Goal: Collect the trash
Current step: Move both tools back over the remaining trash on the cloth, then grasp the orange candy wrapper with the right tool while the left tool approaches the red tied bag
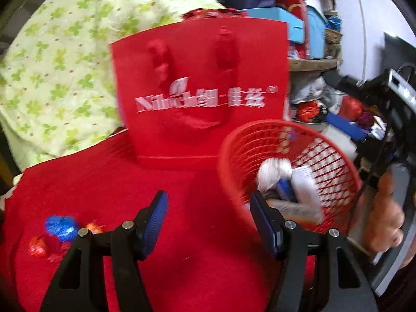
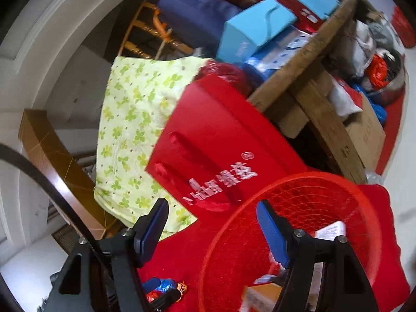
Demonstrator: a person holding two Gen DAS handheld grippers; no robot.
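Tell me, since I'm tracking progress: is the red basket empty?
Not empty. The red basket holds white crumpled trash and paper pieces.

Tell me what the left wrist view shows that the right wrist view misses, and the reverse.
Only the left wrist view: a white wad inside the basket, and a hand at the right edge. Only the right wrist view: a white door and a cardboard box. Both: the basket, the red bag, the clover cloth, foil wrappers on the red cover, and open jaws.
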